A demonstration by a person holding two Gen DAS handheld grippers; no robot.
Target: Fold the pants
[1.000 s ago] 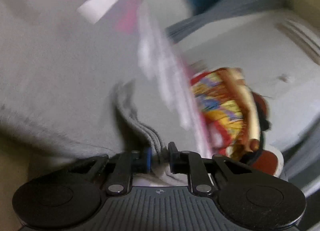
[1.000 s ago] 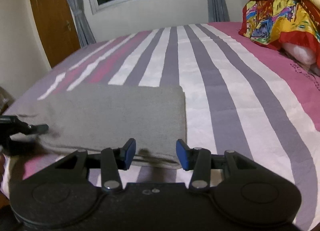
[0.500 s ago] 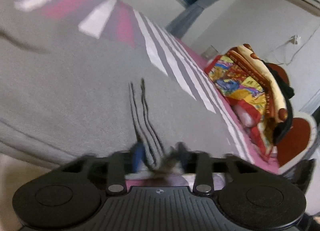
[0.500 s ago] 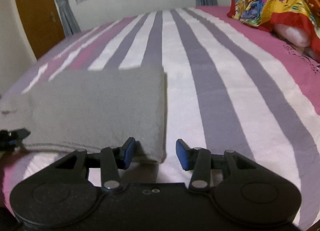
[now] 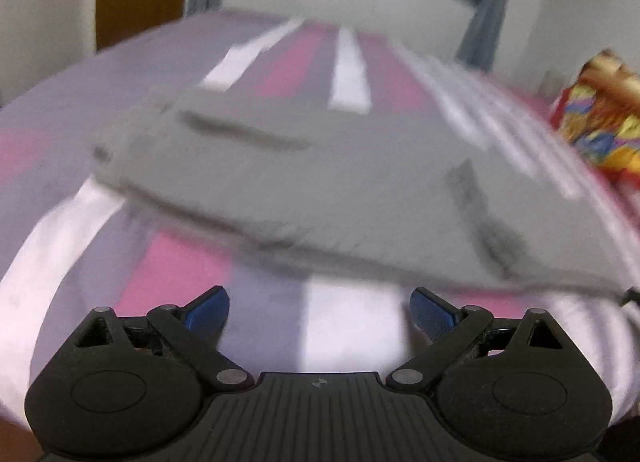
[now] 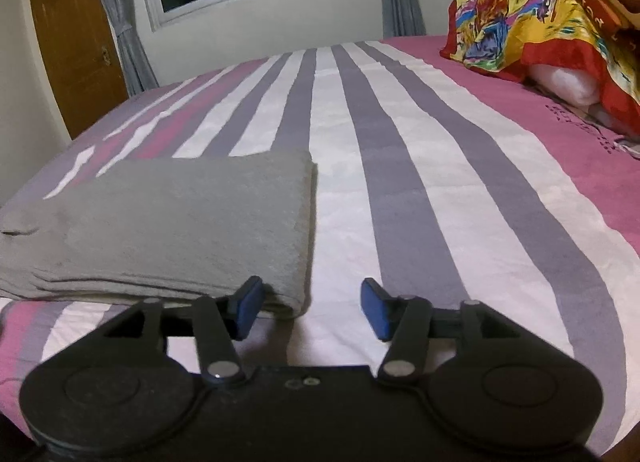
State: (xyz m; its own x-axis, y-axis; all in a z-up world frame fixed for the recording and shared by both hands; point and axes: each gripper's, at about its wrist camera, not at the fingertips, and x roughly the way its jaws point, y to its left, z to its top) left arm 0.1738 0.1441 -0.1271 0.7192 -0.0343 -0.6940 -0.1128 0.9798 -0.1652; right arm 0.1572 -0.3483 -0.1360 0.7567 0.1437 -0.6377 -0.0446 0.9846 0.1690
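Grey pants [image 6: 172,222] lie folded on the striped bed [image 6: 400,166]. Left claw [image 5: 318,312] opening, empty; right claw [image 6: 310,308] opening, pads off the fold's corner.

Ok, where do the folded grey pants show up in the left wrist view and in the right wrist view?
Left wrist view: the grey pants fill the blurred middle, lying across the frame ahead of the left gripper.
Right wrist view: the pants lie lower left, their near right corner by the right gripper.
Shared landmark: the colourful bedding pile, at the right in both.
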